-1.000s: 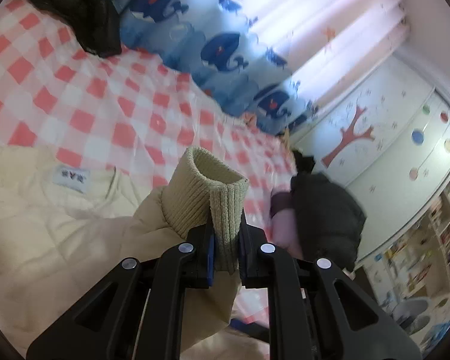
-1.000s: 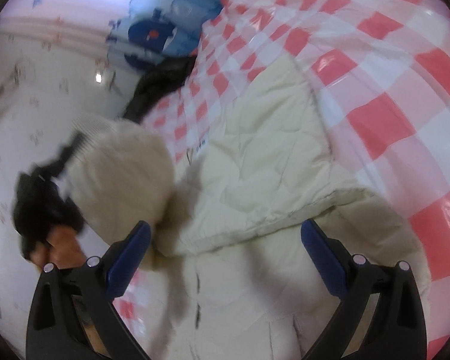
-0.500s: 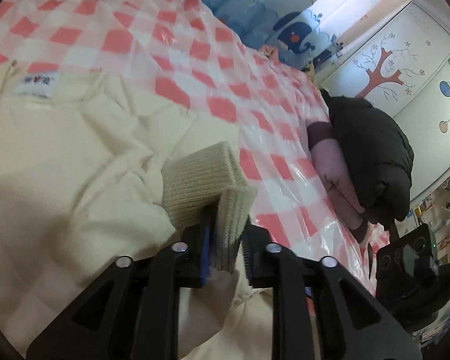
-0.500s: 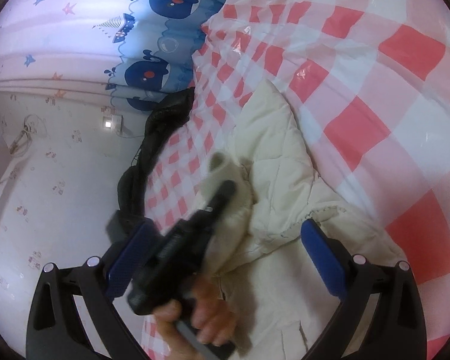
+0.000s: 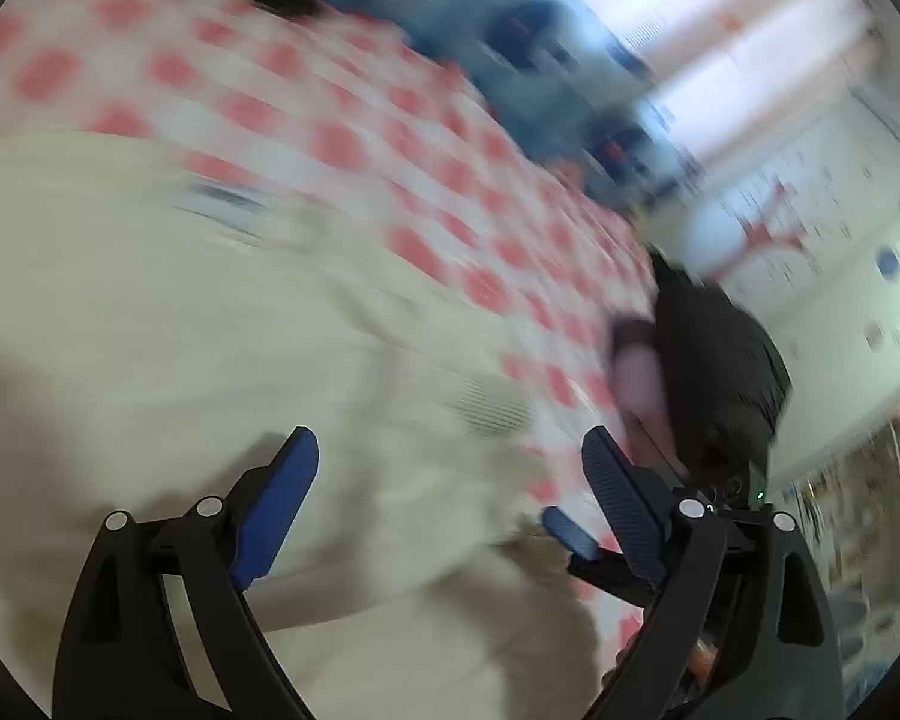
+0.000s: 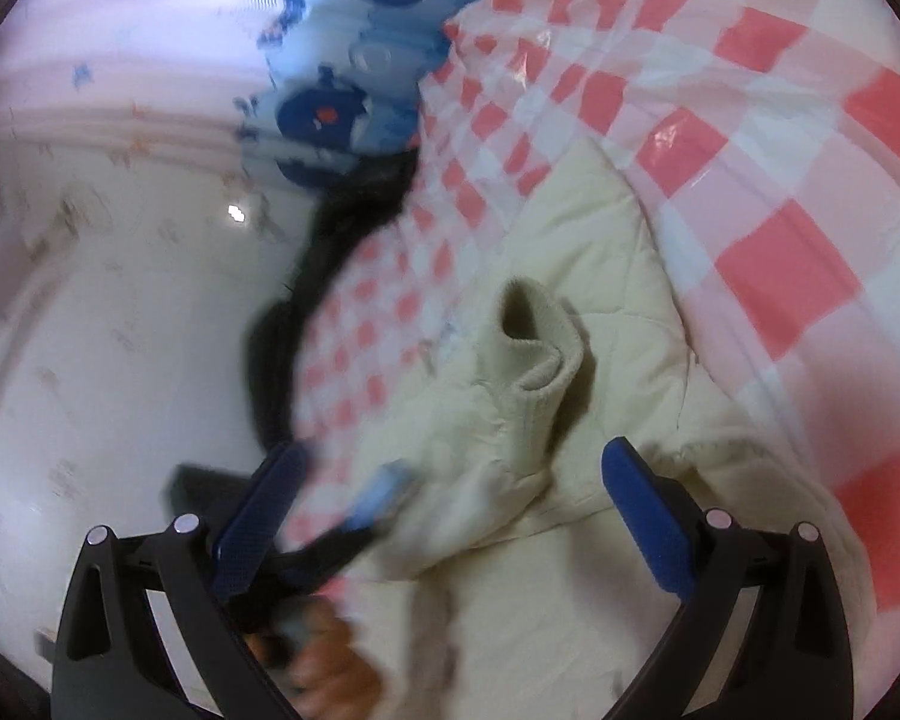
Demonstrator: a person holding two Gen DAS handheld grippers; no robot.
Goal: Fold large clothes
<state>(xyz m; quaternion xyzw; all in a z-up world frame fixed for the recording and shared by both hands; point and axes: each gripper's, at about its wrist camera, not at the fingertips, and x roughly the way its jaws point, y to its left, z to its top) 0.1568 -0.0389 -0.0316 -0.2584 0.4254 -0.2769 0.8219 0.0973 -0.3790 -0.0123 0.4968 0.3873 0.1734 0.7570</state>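
Note:
A cream padded jacket (image 6: 600, 276) lies spread on the red-and-white checked bed cover (image 6: 774, 264). Its sleeve is laid across the body, with the ribbed cuff (image 6: 534, 342) resting free on top. In the blurred left wrist view the cuff (image 5: 492, 408) lies just ahead of my left gripper (image 5: 450, 480). That gripper's jaws are opening wide, with nothing pressed between the pads. In the right wrist view the left gripper (image 6: 378, 498) is a blurred streak held by a hand (image 6: 330, 660). My right gripper (image 6: 450, 516) hangs open over the jacket's lower part, gripping nothing.
A dark jacket (image 5: 720, 372) and a pink garment (image 5: 642, 372) are heaped at the bed's right side. Another dark garment (image 6: 306, 312) lies along the far edge by the wall. A curtain with blue whales (image 6: 324, 108) hangs behind the bed.
My left gripper was shut on the ribbed cuff; its jaws have now spread wide and the cuff lies loose on the jacket. The left hand has dropped and pulled back. The right gripper stays open.

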